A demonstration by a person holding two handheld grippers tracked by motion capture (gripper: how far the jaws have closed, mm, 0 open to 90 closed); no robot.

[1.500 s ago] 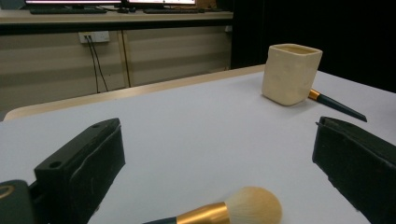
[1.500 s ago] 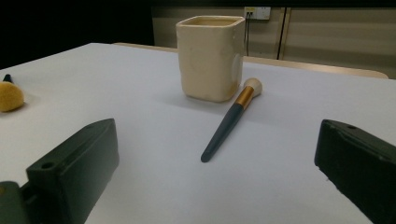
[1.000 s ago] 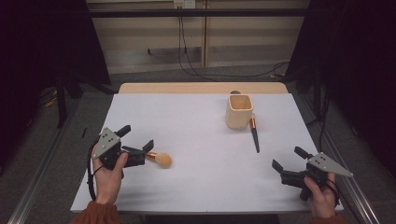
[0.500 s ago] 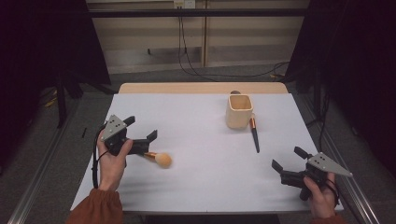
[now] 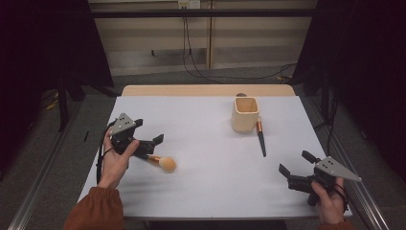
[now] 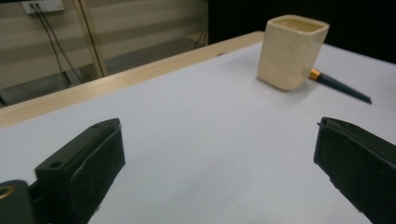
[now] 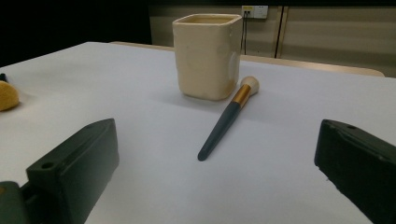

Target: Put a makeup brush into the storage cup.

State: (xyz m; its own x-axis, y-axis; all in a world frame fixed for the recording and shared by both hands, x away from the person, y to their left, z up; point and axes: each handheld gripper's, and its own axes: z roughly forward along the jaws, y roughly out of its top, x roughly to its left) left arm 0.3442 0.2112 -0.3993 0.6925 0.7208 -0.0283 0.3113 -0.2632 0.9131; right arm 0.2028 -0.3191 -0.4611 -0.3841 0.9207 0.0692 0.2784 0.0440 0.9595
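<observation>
- High view, nearest the person: the right gripper [image 5: 293,163] hangs over the table's [image 5: 210,191] near right corner at about 5 o'clock, jaws spread wide with nothing between them. The right gripper view agrees, the two black jaws standing far apart over bare white surface.
- At about 8 o'clock the left gripper [image 5: 152,143] is raised and tilted in the hand, jaws released and holding nothing. Just beside and below it lies the round-headed brush [image 5: 162,162], its orange puff pointing toward 4 o'clock and its short handle running back under the gripper; whether the handle touches a jaw I cannot tell.
- This brush looks light and small. The puff is likely soft and would squash, so the stiff handle or the metal collar is the better place to pinch, across its width. A smooth handle may roll or slip, so a square, centred grip seems wise.
- Farther out, at about 2 o'clock, the slim dark brush [image 7: 227,118] lies flat, its pale tip touching or nearly touching the foot of the cup [image 7: 207,56] and its handle pointing back toward 5 o'clock. It also looks light and rigid; the mid-handle, clear of the cup, offers the easiest hold.
- The cream square cup stands upright, open-mouthed, seemingly ceramic: heavier, hard and breakable, and best left standing as the brushes' likely holder. The left gripper view shows it at the far right.
</observation>
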